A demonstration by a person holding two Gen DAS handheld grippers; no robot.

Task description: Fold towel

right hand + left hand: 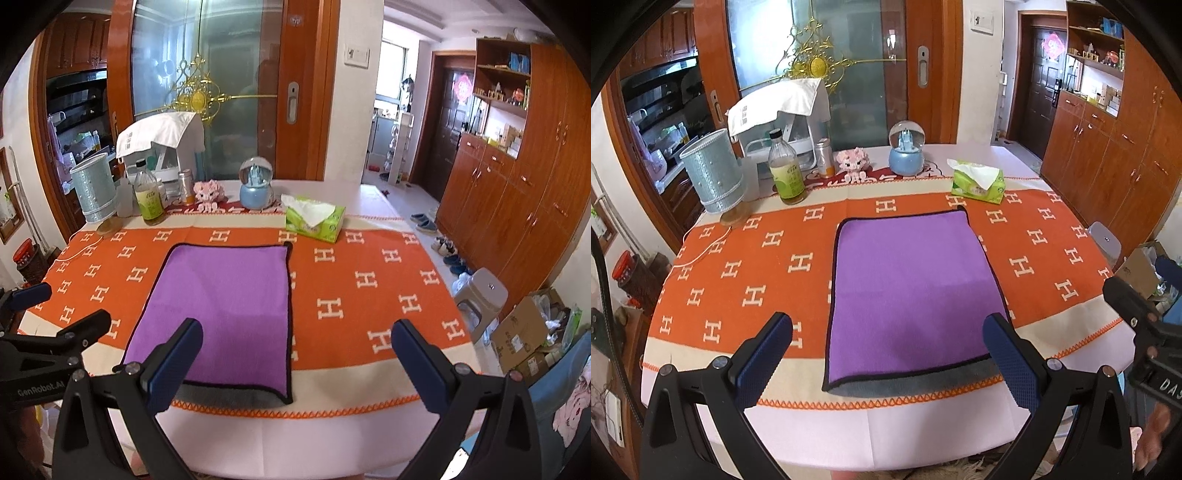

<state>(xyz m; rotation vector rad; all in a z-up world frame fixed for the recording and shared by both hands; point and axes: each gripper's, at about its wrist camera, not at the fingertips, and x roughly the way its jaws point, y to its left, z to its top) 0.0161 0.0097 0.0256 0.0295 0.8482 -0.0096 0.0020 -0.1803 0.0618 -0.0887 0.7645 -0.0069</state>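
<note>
The purple towel [912,291] is lying flat on the orange tablecloth [738,266], probably soft, light and limp; its near corners seem best to pinch. Both the left gripper [888,354] and the right gripper [297,354] are hovering spread wide, holding nothing.

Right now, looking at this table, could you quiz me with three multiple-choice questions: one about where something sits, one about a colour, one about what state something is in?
1. Where is the tissue box?
A. on the towel
B. beyond the towel's far right corner
C. on the floor

2. What colour is the towel's top face?
A. purple
B. green
C. white

3. How are the left gripper and right gripper?
A. both shut on the towel
B. one holds the bottle
C. both open, holding nothing

Answers:
1 B, the box stands on the tablecloth past that corner.
2 A, purple with a dark edge, grey showing at the near edge.
3 C, the fingers stand wide apart above the table.
</note>
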